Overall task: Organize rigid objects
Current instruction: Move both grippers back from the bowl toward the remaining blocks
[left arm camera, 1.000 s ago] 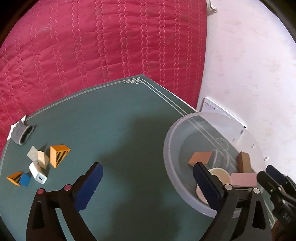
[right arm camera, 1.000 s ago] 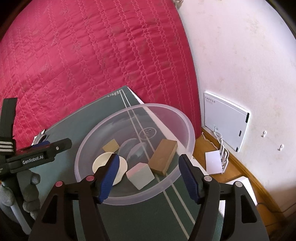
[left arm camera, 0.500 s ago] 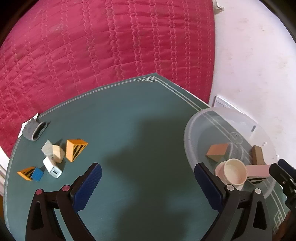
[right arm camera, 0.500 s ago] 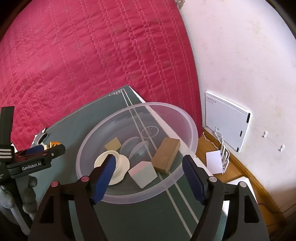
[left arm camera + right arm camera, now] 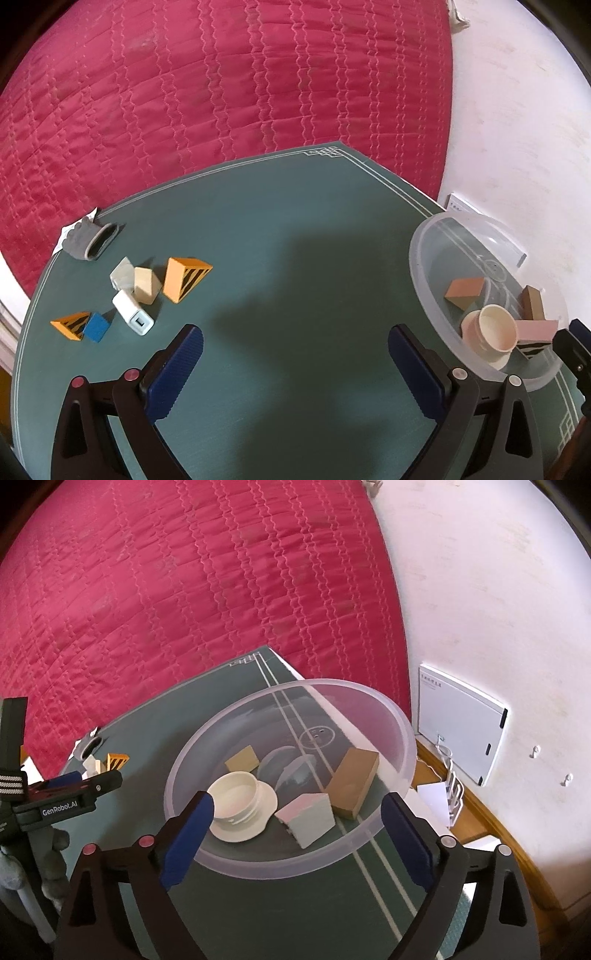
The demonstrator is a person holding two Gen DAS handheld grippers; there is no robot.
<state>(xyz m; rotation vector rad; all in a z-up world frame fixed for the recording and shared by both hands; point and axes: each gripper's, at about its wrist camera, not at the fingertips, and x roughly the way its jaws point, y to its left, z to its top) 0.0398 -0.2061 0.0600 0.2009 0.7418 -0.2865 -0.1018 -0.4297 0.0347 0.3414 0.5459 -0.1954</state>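
A clear plastic bowl (image 5: 388, 716) (image 5: 436, 236) stands on the green table and holds a cream cap (image 5: 236, 794), a pink-topped block (image 5: 310, 812), a brown block (image 5: 354, 779) and a tan block (image 5: 242, 758). Loose pieces lie at the table's left: a striped orange wedge (image 5: 184, 277), a beige block (image 5: 146, 284), a white charger (image 5: 133, 317), a blue cube (image 5: 96, 326) and a small striped wedge (image 5: 70, 324). My left gripper (image 5: 295, 347) is open and empty above the table's middle. My right gripper (image 5: 297, 818) is open and empty at the bowl's near rim.
A grey rolled object (image 5: 90, 242) lies at the table's far left corner. A red quilted bed (image 5: 221, 92) lies beyond the table. A white wall with a white box (image 5: 461, 716) is to the right. The table edge (image 5: 388, 173) runs near the bowl.
My left gripper has swung left, away from the bowl, toward the loose pieces. My right gripper has pulled back slightly from the bowl. Both stay open.
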